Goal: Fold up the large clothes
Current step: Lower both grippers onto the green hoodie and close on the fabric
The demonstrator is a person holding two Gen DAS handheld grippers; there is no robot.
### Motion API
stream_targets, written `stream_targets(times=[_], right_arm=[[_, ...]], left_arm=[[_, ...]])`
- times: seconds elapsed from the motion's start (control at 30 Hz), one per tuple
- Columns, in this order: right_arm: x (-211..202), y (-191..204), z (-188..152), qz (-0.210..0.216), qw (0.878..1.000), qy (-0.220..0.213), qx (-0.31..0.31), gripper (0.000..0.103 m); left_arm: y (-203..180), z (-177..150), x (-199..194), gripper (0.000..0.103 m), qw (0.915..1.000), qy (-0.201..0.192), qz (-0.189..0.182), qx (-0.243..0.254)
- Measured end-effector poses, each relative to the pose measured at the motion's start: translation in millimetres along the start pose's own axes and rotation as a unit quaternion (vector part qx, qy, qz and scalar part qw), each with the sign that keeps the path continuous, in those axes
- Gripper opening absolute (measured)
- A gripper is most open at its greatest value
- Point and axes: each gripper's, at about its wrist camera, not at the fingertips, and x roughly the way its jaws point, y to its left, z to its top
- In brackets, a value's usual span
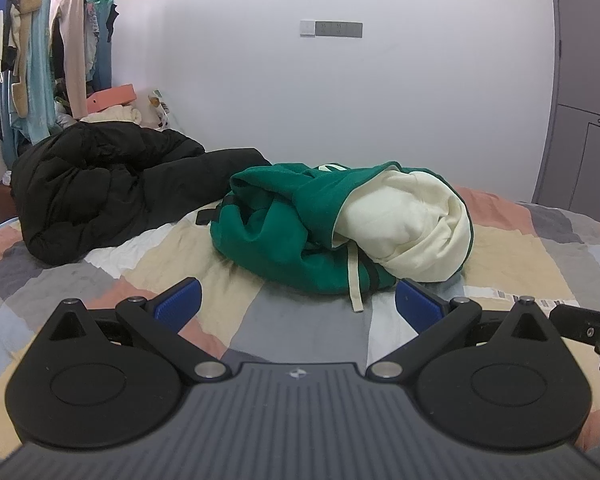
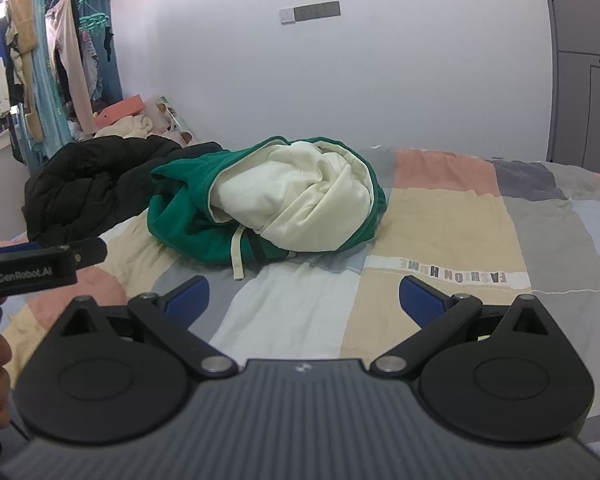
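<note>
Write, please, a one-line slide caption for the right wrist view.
Open right tongs hover over a patchwork bedspread, facing a crumpled green and cream hoodie beside a black puffer jacket.

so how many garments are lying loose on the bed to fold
2: a crumpled green hoodie with cream lining mid-bed, and a black puffer jacket bunched to its left, toward the far corner. Cream fabric behind the jacket may be more, but it is unclear.

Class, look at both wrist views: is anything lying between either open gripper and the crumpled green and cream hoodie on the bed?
Nothing visible does. Only bare patchwork bedspread lies between the left gripper, the right gripper and the hoodie. The black jacket lies off to the left, touching the hoodie's far side.
</note>
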Motion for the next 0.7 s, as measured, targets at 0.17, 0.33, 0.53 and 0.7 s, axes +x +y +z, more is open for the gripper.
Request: stream_targets(times=[0.17, 0.33, 0.53, 0.7], right_arm=[[16.0, -3.0, 27.4, -0.017, 1.000, -0.001, 0.001, 0.103], [41.9, -14.0, 70.1, -0.023, 0.999, -0.009, 0.021, 0.103], [101.5, -28.8, 99.7, -0.020, 0.997, -0.011, 0.069, 0.103], [173.0, -50.0, 98.2, -0.019, 0.995, 0.008, 0.101, 0.103]], left_arm=[[3.3, 25.1, 19.7, 0.103, 0.9999, 0.005, -0.009, -0.001], [1.5, 55.9, 51.5, 0.103, 0.9995, 0.005, -0.002, 0.030], [1.0, 81.6, 119.0, 0.103, 0.9990, 0.024, -0.008, 0.038], [3.7, 75.1, 183.9, 0.103, 0.9981, 0.046, -0.036, 0.018]])
